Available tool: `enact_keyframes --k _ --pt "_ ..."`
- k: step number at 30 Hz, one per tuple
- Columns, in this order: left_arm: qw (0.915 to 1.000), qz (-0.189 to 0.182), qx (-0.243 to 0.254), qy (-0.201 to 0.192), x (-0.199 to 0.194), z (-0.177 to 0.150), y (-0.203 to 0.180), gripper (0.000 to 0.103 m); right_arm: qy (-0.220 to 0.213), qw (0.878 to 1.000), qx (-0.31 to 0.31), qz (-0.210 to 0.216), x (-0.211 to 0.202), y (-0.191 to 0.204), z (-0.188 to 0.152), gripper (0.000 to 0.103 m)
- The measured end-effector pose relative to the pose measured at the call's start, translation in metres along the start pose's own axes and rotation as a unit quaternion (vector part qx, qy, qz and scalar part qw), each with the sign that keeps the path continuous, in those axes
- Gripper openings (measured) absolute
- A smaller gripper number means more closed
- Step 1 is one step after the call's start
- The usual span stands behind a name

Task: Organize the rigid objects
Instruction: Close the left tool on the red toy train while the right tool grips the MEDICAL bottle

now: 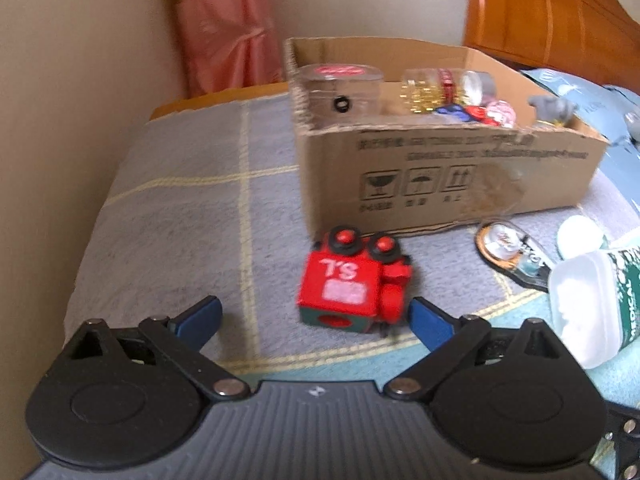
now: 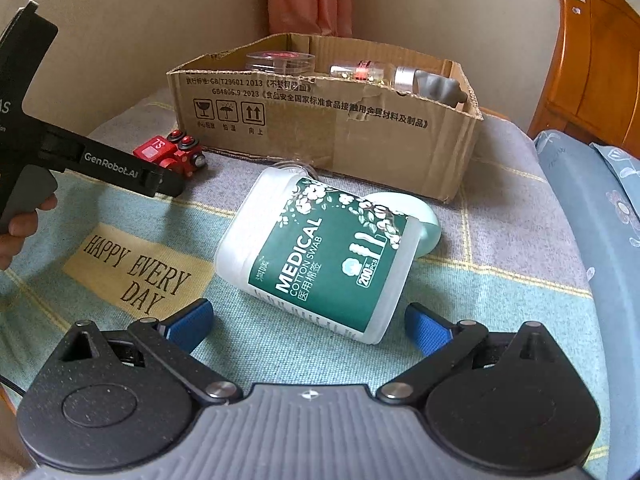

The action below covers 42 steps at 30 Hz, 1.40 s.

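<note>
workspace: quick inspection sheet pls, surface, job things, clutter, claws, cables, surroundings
surface: checked blanket on a bed, printed "happy every day".
job's things: red toy train on its side before the cardboard box; cotton swab jar lying down, pale lid beside it; box holds jars and small items.
clutter: small flat packet right of the train.
claws: left claw open, train at its right finger; right claw open around the jar's end.
cables: thin dark lead at the right view's left edge.
surroundings: pink curtain, wooden headboard, blue pillow.
</note>
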<state>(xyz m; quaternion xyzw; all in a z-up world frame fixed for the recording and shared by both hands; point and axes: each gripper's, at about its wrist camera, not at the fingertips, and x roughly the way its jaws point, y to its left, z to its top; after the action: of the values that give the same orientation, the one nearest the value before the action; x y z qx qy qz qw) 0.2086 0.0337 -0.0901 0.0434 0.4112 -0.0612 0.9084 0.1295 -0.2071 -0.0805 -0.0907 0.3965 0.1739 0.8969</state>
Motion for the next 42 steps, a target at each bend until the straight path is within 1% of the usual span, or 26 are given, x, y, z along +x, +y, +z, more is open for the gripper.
enact_keyframes --k 5,8,12,14,15,16,17,18,20,22,28,35,42 --pt "0.9994 -0.014 0.029 -0.01 0.0 0.003 -0.01 0.09 -0.025 1.0 0.005 0.008 -0.01 0.003 0.013 0.103" --pt "0.9991 -0.026 0.033 -0.01 0.0 0.006 -0.012 0.087 -0.021 1.0 0.002 0.019 -0.006 0.008 0.023 0.103" --pt "0.9987 -0.034 0.038 -0.01 0.001 0.008 -0.012 0.082 -0.017 1.0 -0.008 0.018 0.005 0.014 0.032 0.103" --pt "0.9985 -0.038 0.038 -0.009 0.001 0.009 -0.01 0.076 -0.014 1.0 -0.01 0.019 0.009 0.017 0.034 0.101" --pt "0.9985 -0.039 0.038 -0.009 0.001 0.01 -0.01 0.074 -0.011 1.0 -0.01 0.015 0.011 0.018 0.035 0.098" --pt "0.9984 -0.042 0.038 -0.009 0.0 0.01 -0.01 0.071 -0.009 1.0 -0.011 0.012 0.01 0.018 0.036 0.092" --pt "0.9982 -0.045 0.038 -0.008 0.0 0.01 -0.009 0.068 -0.005 1.0 -0.012 0.01 0.011 0.018 0.037 0.089" --pt "0.9981 -0.049 0.038 -0.007 0.0 0.01 -0.008 0.065 -0.002 1.0 -0.012 0.011 0.011 0.018 0.036 0.089" --pt "0.9975 -0.058 0.04 -0.006 -0.001 0.01 -0.007 0.055 0.0 1.0 -0.011 0.013 0.011 0.016 0.036 0.089" --pt "0.9972 -0.06 0.045 -0.005 -0.002 0.011 -0.007 0.05 0.002 1.0 -0.019 0.013 0.009 0.016 0.035 0.089" --pt "0.9961 -0.063 0.061 0.007 -0.005 0.01 -0.007 0.05 0.001 0.999 -0.041 0.016 0.001 0.013 0.036 0.089" --pt "0.995 -0.072 0.068 0.014 -0.021 0.012 -0.006 0.05 0.0 0.999 -0.041 0.029 -0.011 -0.001 0.037 0.089" --pt "0.993 -0.079 0.087 0.004 -0.047 0.022 -0.012 0.05 -0.006 0.998 -0.048 0.037 -0.026 -0.016 0.038 0.089"
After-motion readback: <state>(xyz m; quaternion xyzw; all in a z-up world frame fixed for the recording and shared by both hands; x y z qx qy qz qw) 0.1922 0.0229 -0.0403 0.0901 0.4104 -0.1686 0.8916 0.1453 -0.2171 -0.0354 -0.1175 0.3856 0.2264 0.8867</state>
